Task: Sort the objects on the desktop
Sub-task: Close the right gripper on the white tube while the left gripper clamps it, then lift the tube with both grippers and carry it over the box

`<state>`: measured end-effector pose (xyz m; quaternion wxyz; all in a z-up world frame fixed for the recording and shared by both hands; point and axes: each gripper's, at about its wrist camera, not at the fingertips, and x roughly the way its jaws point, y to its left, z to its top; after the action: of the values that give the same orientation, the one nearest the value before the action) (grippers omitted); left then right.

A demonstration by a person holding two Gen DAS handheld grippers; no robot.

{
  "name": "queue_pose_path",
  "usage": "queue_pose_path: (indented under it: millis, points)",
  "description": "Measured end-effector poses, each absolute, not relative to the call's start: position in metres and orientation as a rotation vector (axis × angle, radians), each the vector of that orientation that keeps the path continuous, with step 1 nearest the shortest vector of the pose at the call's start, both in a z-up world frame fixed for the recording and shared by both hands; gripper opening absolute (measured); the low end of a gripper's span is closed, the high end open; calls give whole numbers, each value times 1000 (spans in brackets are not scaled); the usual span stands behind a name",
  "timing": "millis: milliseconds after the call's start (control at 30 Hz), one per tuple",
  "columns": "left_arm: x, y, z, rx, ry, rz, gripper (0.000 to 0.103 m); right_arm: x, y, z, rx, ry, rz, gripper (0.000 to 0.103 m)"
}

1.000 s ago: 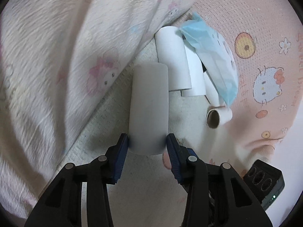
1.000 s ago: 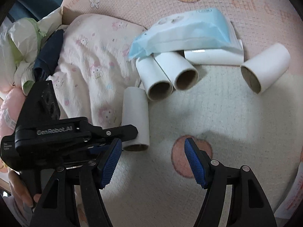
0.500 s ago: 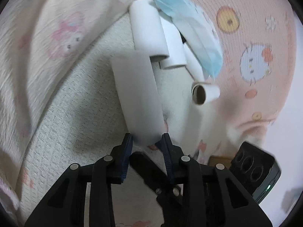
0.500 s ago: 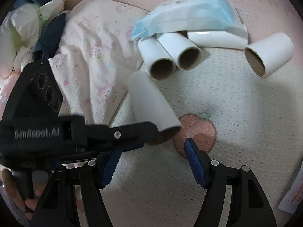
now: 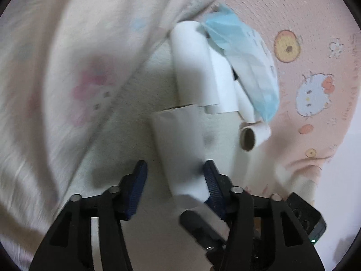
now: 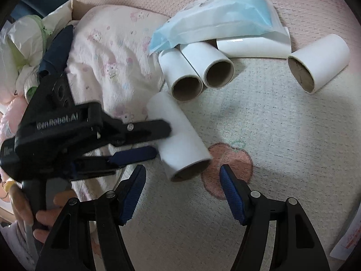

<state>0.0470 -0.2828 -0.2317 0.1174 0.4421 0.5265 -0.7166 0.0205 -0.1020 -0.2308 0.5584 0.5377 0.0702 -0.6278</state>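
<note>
A white cardboard tube [image 5: 180, 149] lies slanted between the jaws of my left gripper [image 5: 174, 166]. The jaws are opening: the right pad touches the tube and a gap shows at the left pad. In the right wrist view the same tube [image 6: 180, 135] points its open end at my right gripper [image 6: 182, 170], which stands open just short of it. The left gripper [image 6: 161, 141] reaches in from the left. Two more tubes [image 6: 180, 76] lie side by side under a blue packet [image 6: 216, 20]. Another tube [image 6: 320, 65] lies far right.
A cartoon-print cloth [image 6: 108, 52] is bunched at the left, beside the tubes. A flat white pack [image 6: 252, 47] lies under the blue packet. Everything rests on a pale textured mat [image 6: 282, 135]. A hand [image 6: 42, 223] holds the left gripper's handle.
The left jaws squeezed the near tube, swung its open end toward the right gripper, then spread again. The right gripper stayed put and open.
</note>
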Motion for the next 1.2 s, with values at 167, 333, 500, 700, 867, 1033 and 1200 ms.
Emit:
queue_pose_path:
  millis: [167,333,500,700,867,1033,1200]
  points:
    - [37,-273,-224,1329,1406,-2179,43,20,-104,-233,1256,188,-1486,66]
    - [38,-274,-227,1343,1451,-2198,43,17,-111,-234,1215,257,-1507,66]
    - [35,-260,-231,1372,1499,-2227,43,14,-112,-236,1208,257,-1460,52]
    - [30,-238,-224,1416,1366,-2327,42,13,-100,-241,1230,281,-1463,43]
    - [31,-221,-223,1444,1340,-2381,42,14,-86,-239,1242,313,-1481,43]
    - [29,-214,-223,1500,1355,-2389,42,12,-80,-235,1268,341,-1476,43]
    - [26,-222,-239,1491,1563,-2276,46,7,-69,-239,1336,304,-1434,43]
